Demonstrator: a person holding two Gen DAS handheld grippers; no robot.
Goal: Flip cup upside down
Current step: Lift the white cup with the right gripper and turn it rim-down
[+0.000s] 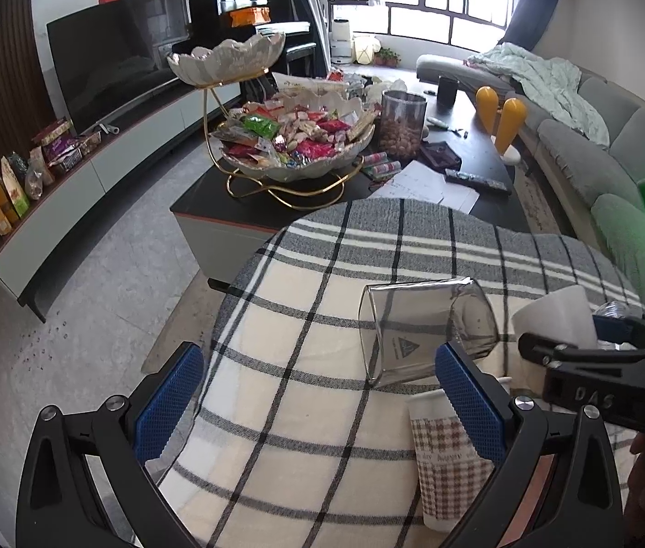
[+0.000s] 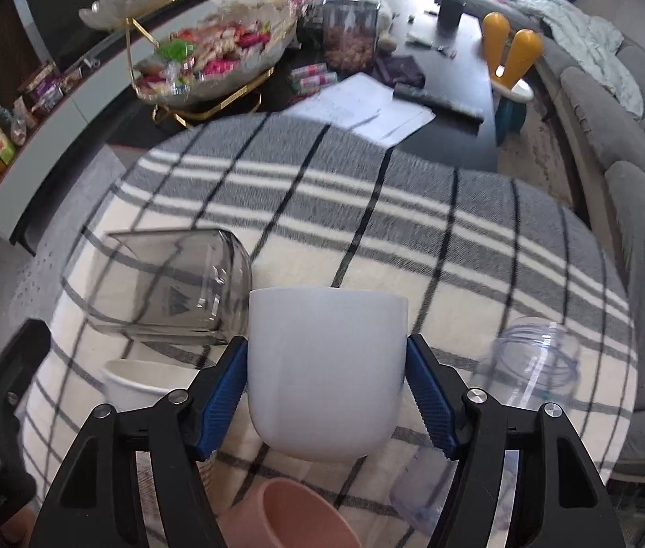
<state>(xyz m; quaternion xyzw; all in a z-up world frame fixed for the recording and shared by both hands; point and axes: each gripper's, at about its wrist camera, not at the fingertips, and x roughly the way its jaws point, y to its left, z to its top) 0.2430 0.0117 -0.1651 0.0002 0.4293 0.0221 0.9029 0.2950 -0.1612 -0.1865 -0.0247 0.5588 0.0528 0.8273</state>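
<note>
My right gripper (image 2: 327,392) is shut on a white cup (image 2: 327,370), held upright with its rim up, above the checked tablecloth (image 2: 414,246). The same cup (image 1: 555,319) shows at the right of the left wrist view, with the right gripper's black fingers (image 1: 596,356) around it. My left gripper (image 1: 318,406) is open and empty, low over the cloth. A smoky clear cup (image 1: 423,333) lies on its side just beyond my left gripper's right finger; it also shows in the right wrist view (image 2: 176,287).
A brown houndstooth paper cup (image 1: 450,452) stands by my left gripper's right finger. A pink cup (image 2: 295,516), a white paper cup (image 2: 144,383) and a clear plastic jar (image 2: 532,365) sit on the cloth. Behind is a dark coffee table (image 1: 213,192) with a candy bowl (image 1: 295,137).
</note>
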